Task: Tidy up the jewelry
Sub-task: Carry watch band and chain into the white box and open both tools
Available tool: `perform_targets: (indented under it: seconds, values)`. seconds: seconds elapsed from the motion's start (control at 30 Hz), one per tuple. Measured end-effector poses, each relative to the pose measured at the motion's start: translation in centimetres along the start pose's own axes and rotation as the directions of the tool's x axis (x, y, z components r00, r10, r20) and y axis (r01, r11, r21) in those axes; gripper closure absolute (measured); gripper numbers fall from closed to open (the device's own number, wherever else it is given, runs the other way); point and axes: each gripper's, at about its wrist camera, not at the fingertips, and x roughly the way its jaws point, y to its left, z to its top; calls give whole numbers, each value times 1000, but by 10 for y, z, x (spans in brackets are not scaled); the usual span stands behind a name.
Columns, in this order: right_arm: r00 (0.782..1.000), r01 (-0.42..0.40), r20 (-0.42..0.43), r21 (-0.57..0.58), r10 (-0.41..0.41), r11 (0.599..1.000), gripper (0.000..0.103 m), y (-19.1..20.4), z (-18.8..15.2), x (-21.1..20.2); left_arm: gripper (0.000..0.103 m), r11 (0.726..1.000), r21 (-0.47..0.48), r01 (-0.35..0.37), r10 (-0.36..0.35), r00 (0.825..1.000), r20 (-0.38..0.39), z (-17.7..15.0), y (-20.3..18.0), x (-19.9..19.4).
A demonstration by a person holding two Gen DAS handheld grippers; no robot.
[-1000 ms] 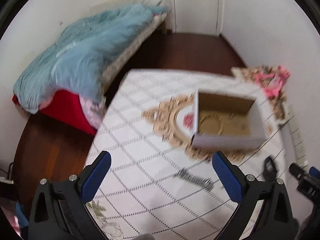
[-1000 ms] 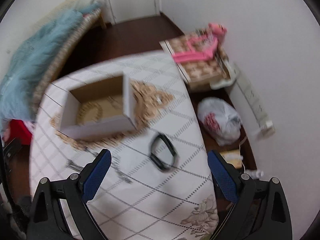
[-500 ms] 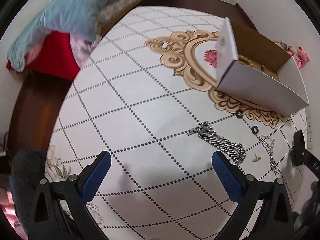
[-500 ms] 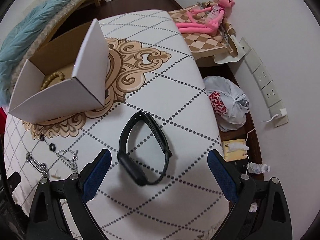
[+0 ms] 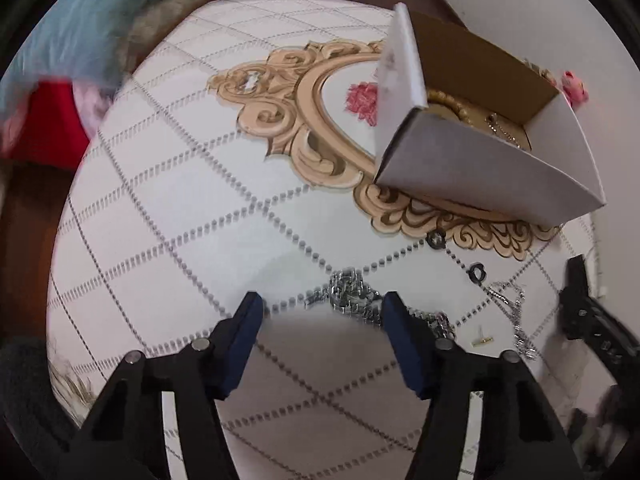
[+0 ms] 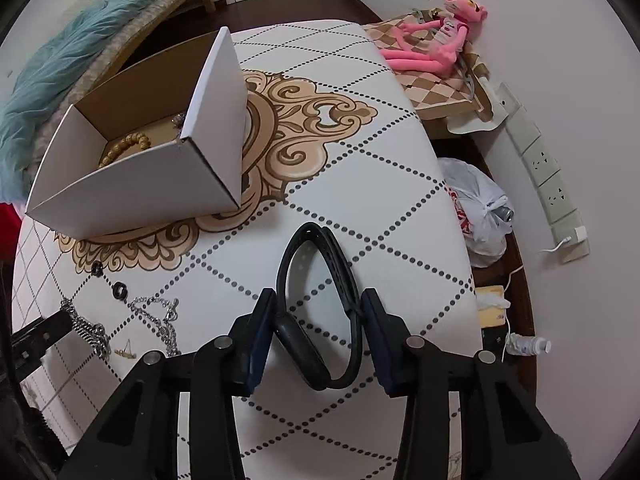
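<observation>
left gripper – lower, closing, chain between fingers | right gripper – lower, closing on wristband

No legible text, label or number anywhere.

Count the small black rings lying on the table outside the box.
2. One ring lies at the edge of the gold pattern, just below the box; the other ring lies beside it, nearer the chains. More may be hidden.
</observation>
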Motion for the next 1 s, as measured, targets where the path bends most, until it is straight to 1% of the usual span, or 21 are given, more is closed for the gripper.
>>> perform_targets:
  seconds: [0.03,0.07,0.1,0.13,0.17,0.27,0.37,0.53,0.7,0.83,0.9,1.0]
  values:
    - [1000,-3,-1,6,3,1000,58,-1,-1,0,53,999,30,-17,16,1000,9,0,-6,0]
    - [1000,-4,-2,9,4,1000,58,-2,-1,-1,65,999,43,-24,23,1000,16,1,-9,0]
    - [1000,-4,-3,11,4,1000,59,-2,-2,-1,82,997,71,-26,24,999,29,1,-14,-1]
    - [1000,-7,-5,14,7,1000,59,-2,-2,-2,90,996,88,-14,11,999,33,1,-17,-2]
    - [1000,-10,-5,16,11,1000,60,-2,-3,-2,96,996,91,1,-4,1000,29,2,-18,-2]
    - [1000,-25,-3,29,25,999,62,-4,-4,-6,96,996,68,65,-67,997,27,-1,-18,-7]
    - [999,-48,16,39,48,998,64,-4,-5,-17,96,994,60,96,-99,994,50,-2,-13,-22]
    - [993,-96,75,31,94,995,66,-3,-5,-50,97,985,64,163,-169,979,111,-3,-11,-66]
    - [979,-152,142,17,148,988,66,3,5,-91,97,975,69,212,-220,961,166,16,-6,-99]
    - [963,-201,182,-17,201,979,66,12,24,-120,98,965,84,249,-262,942,209,35,-9,-124]
    - [957,-210,194,-39,213,977,66,19,35,-128,98,958,98,271,-287,930,228,51,-14,-137]
    - [951,-225,201,-65,233,972,66,28,55,-132,98,954,127,273,-297,921,251,73,-20,-145]
